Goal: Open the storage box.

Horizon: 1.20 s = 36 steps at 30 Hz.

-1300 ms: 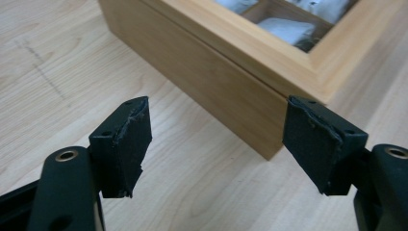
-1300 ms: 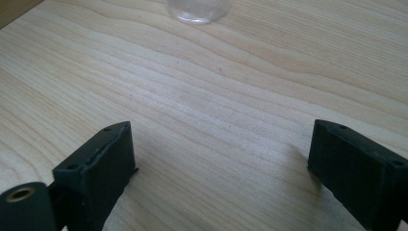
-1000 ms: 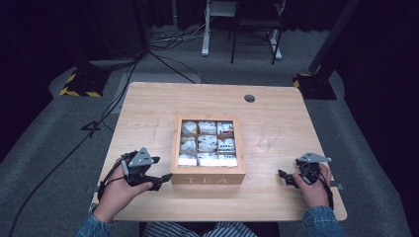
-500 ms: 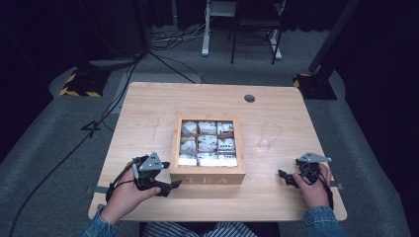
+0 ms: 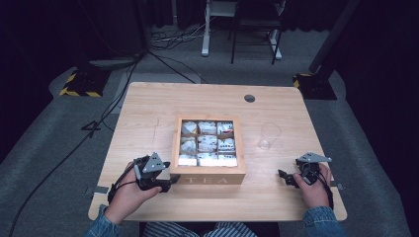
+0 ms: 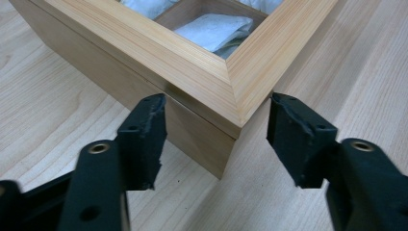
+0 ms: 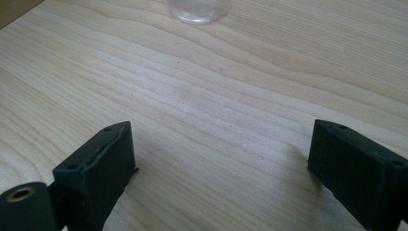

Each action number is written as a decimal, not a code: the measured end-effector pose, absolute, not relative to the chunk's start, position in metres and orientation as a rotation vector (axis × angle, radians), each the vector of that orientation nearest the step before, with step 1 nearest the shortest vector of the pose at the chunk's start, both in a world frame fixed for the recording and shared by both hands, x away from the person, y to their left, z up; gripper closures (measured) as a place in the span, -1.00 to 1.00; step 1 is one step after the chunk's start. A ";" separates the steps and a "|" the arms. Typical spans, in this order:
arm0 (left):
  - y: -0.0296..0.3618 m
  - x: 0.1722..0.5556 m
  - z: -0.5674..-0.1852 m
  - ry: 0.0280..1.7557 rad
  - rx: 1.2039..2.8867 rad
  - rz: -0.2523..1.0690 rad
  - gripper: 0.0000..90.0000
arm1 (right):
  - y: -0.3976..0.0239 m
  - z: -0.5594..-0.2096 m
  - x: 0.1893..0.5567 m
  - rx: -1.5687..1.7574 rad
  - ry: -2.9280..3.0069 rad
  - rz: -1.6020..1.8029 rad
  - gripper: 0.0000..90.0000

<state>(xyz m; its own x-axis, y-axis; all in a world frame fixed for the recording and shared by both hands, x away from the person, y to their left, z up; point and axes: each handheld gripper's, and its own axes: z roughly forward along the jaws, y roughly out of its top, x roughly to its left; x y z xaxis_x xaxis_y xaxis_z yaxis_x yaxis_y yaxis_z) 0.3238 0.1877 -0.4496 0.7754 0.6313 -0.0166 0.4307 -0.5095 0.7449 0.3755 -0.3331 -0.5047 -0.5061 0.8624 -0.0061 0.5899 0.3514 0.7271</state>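
Observation:
A wooden tea box (image 5: 207, 178) marked TEA stands mid-table, with tea bags (image 5: 207, 143) in its compartments. My left gripper (image 5: 170, 181) is at the box's front left corner. In the left gripper view that corner (image 6: 192, 72) sits between the jaws of the left gripper (image 6: 216, 134). They have just been closing. The left jaw overlaps the front face, and a thin strip of table shows beside the other jaw. My right gripper (image 5: 285, 177) rests open on bare wood at the front right, and nothing lies between the jaws of the right gripper (image 7: 221, 163).
An empty clear glass (image 5: 269, 136) stands to the right of the box; its base (image 7: 199, 9) is ahead of my right gripper. The wooden table (image 5: 148, 113) has a cable hole (image 5: 249, 98) at the back. Cables and a chair base lie on the floor beyond.
My left hand has moved right, up to the box's front left corner, and its jaws have narrowed around that corner. The right hand has stayed put.

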 end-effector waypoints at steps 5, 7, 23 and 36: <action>0.188 0.323 -0.449 0.786 2.194 0.335 -0.06 | -0.333 -0.505 0.376 1.273 2.230 0.957 -0.80; 0.188 0.323 -0.449 0.783 2.194 0.331 -0.06 | -0.333 -0.505 0.376 1.273 2.230 0.957 -0.80; 0.188 0.323 -0.446 0.776 2.183 0.353 -0.04 | -0.333 -0.505 0.376 1.274 2.230 0.957 -0.80; 0.187 0.319 -0.436 0.756 2.141 0.436 -0.08 | -0.333 -0.505 0.376 1.275 2.231 0.958 -0.80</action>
<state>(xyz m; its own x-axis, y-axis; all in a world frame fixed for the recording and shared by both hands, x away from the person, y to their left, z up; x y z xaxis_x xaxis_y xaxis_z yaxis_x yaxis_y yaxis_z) 0.3188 0.1871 -0.4364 0.7613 0.6463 0.0516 0.3677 -0.4959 0.7867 0.3756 -0.3332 -0.5046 -0.5062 0.8624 -0.0042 0.5910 0.3505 0.7266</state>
